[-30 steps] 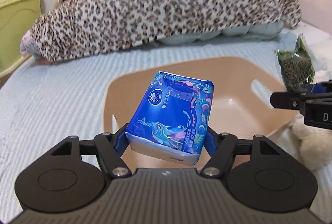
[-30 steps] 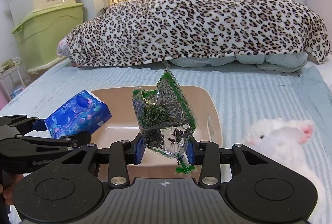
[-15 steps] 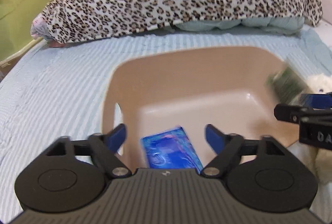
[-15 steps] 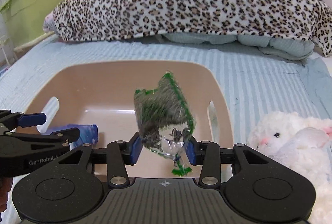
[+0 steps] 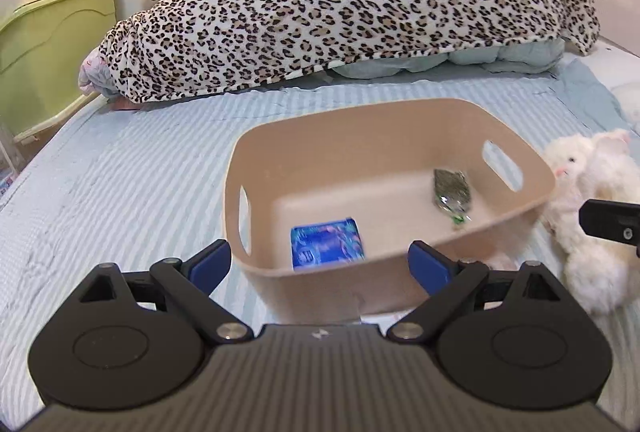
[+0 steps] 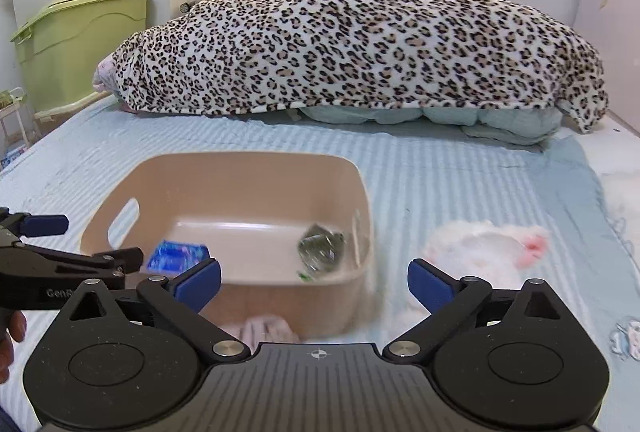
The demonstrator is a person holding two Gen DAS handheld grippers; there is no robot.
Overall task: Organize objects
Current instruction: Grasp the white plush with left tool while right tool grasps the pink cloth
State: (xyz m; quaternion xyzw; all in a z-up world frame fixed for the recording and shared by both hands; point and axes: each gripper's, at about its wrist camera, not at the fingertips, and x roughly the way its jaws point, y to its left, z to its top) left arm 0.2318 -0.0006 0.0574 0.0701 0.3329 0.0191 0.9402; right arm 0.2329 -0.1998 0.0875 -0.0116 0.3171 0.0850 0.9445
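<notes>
A beige plastic basket [image 5: 516, 228] with handle slots stands on the striped bed; it also shows in the right wrist view [image 6: 352, 171]. Inside lie a blue tissue pack [image 5: 327, 243] at the front left and a clear green-edged bag of dark dried leaves [image 5: 452, 191] at the right. Both show in the right wrist view, the tissue pack [image 6: 176, 255] and the bag [image 6: 320, 250]. My left gripper [image 5: 320, 264] is open and empty above the basket's near wall. My right gripper [image 6: 314, 282] is open and empty above the basket's near right corner.
A white plush bunny [image 5: 592, 199] lies right of the basket, also in the right wrist view [image 6: 488, 244]. A leopard-print blanket [image 6: 360, 43] is heaped at the bed's far end. Green and cream storage bins [image 6: 76, 15] stand at the left. A pink cloth [image 6: 264, 328] lies before the basket.
The left gripper opened and dropped the tissue pack into the basket. The right gripper then opened and dropped the leaf bag in. Both grippers have pulled back and up.
</notes>
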